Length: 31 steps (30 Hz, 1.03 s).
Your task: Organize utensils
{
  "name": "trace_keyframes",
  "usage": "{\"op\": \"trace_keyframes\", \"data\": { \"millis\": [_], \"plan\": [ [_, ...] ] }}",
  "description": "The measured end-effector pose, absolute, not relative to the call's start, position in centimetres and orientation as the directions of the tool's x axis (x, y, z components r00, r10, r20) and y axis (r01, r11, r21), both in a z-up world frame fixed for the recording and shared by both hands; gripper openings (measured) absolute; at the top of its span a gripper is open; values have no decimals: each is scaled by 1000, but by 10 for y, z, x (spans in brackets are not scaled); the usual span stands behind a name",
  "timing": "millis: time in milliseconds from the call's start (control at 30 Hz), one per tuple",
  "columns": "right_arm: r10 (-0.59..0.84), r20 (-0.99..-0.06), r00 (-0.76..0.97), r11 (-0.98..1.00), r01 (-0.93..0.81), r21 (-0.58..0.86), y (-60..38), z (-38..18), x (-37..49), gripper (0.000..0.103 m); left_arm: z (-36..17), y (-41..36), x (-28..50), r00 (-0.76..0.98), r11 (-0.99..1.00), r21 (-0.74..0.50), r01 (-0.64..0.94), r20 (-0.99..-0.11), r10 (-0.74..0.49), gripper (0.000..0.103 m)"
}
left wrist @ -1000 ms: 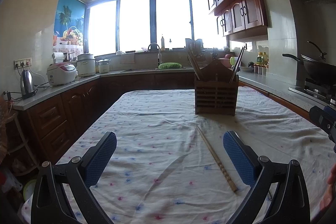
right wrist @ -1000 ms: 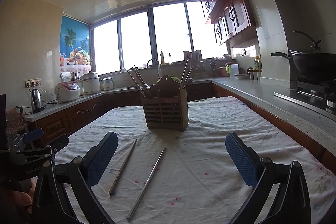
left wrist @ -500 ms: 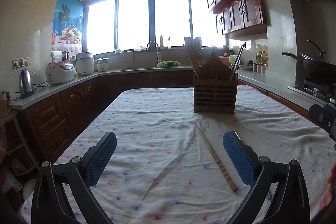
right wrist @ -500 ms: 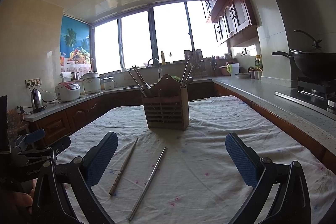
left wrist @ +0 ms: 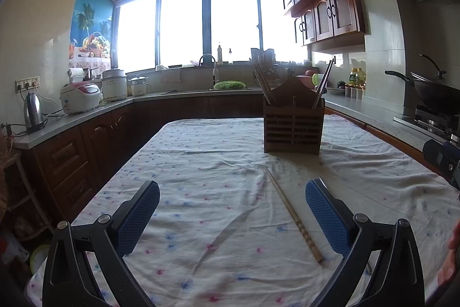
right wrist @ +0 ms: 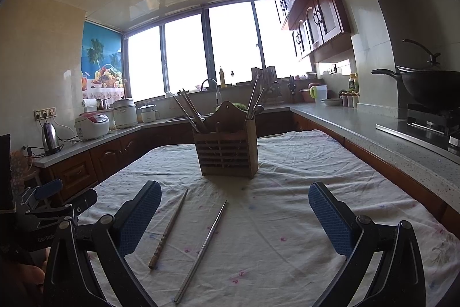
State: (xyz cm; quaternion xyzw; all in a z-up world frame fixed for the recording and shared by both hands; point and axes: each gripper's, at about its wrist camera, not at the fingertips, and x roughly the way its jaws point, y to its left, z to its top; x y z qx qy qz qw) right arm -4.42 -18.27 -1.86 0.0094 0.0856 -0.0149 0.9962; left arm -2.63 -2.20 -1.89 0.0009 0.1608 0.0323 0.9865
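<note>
A wooden utensil holder (left wrist: 292, 125) stands on the cloth-covered table (left wrist: 201, 192), with several chopsticks in its left and right compartments; it also shows in the right wrist view (right wrist: 227, 151). A wooden chopstick (left wrist: 293, 216) lies on the cloth ahead of my left gripper (left wrist: 232, 216), which is open and empty. In the right wrist view the wooden chopstick (right wrist: 169, 226) and a metal chopstick (right wrist: 202, 246) lie side by side ahead of my right gripper (right wrist: 235, 217), also open and empty.
Kitchen counters run around the table. On the left are a kettle (left wrist: 33, 112) and a rice cooker (left wrist: 80, 97). On the right is a stove with a wok (right wrist: 428, 88). The other gripper shows at the left edge in the right wrist view (right wrist: 49, 206).
Both views have shifted only slightly; the holder sits a little higher in frame. Both grippers stay open and the chopsticks have not moved.
</note>
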Motion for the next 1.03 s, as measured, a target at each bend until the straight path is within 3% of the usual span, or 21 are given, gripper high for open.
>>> {"op": "trace_keyframes", "data": {
  "millis": [1033],
  "plan": [
    [-36, -218, 975, 999, 44, 31, -194, -11, -28, 103, -10, -29, -16, 938, 999, -9, -38, -346, 33, 102]
  ]
}}
